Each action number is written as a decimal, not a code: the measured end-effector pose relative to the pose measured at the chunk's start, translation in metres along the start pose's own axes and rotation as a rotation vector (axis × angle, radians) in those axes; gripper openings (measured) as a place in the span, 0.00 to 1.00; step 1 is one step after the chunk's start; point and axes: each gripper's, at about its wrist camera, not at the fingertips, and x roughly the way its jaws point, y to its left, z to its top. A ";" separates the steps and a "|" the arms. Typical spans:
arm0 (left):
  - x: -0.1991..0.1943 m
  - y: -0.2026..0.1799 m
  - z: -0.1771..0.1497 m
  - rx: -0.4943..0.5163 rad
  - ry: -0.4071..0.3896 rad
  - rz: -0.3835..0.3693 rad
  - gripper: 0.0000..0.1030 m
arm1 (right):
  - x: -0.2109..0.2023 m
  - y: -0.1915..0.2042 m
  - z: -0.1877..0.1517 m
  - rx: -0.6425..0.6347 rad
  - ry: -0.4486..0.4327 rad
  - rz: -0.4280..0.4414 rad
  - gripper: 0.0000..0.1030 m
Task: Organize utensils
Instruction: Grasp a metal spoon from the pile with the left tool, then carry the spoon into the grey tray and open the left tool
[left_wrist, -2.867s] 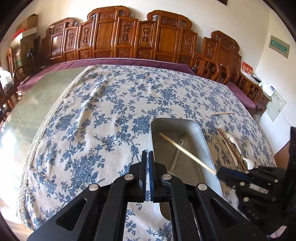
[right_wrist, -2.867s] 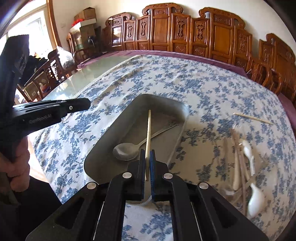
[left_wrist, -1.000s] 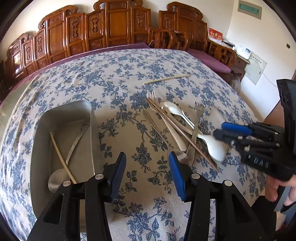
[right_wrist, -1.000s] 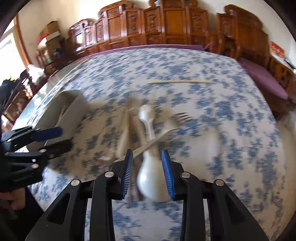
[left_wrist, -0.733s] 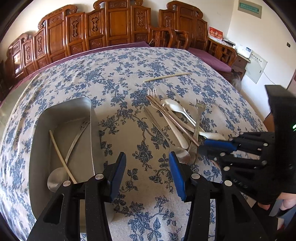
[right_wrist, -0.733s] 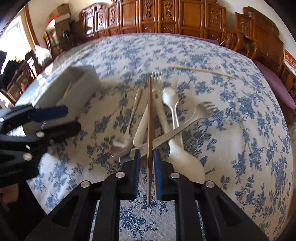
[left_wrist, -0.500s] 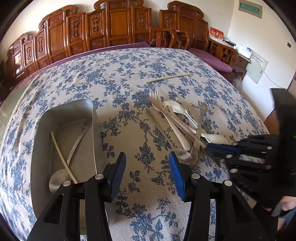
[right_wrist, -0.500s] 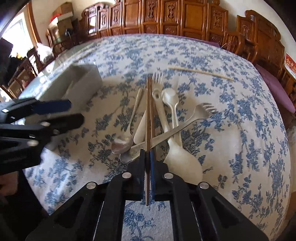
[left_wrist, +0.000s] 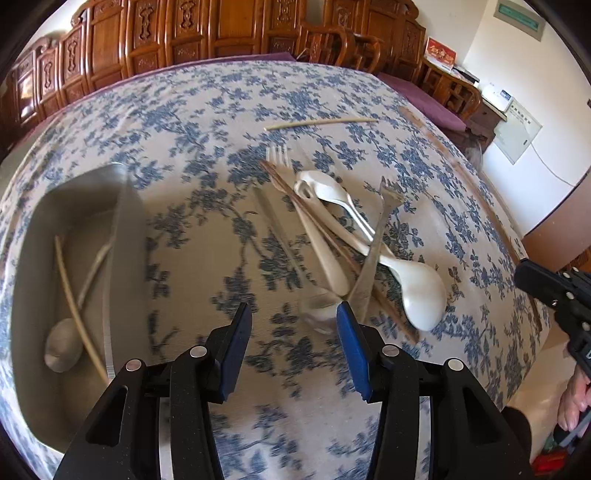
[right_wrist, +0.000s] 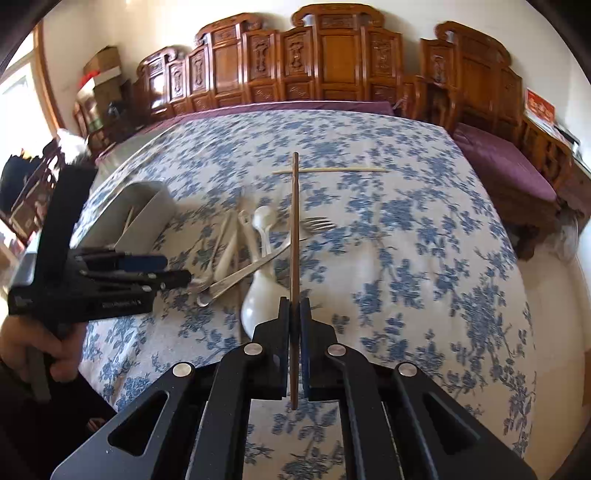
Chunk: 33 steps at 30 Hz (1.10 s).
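Note:
My right gripper (right_wrist: 294, 306) is shut on a dark brown chopstick (right_wrist: 294, 221), which it holds in the air above the utensil pile. The pile lies on the flowered cloth: white spoons (left_wrist: 421, 291), a metal fork (left_wrist: 373, 254), a second brown chopstick (left_wrist: 325, 232) and a metal spoon (left_wrist: 317, 310). My left gripper (left_wrist: 293, 317) is open and empty, low over the cloth, with its right finger next to the metal spoon's bowl. The grey metal tray (left_wrist: 122, 221) at the left holds a metal spoon (left_wrist: 62, 347) and a pale chopstick (left_wrist: 74, 295).
A lone pale chopstick (right_wrist: 328, 170) lies crosswise on the cloth beyond the pile. Carved wooden chairs (right_wrist: 332, 66) line the far side of the table. The table's right edge (left_wrist: 517, 258) drops to the floor. A hand (right_wrist: 33, 350) holds the left gripper.
My right gripper closed on the brown chopstick and lifted it off the pile, drawing back to the right. My left gripper moved lower and nearer to the pile, still open.

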 end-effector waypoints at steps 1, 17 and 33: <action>0.003 -0.003 0.001 -0.002 0.006 0.001 0.44 | -0.001 -0.002 0.000 0.004 -0.002 -0.001 0.06; 0.022 -0.020 0.001 0.002 0.018 0.010 0.25 | -0.002 -0.005 0.001 0.015 -0.003 0.019 0.06; -0.009 -0.012 -0.012 0.052 -0.039 0.017 0.01 | -0.004 0.011 0.002 -0.026 -0.004 0.023 0.06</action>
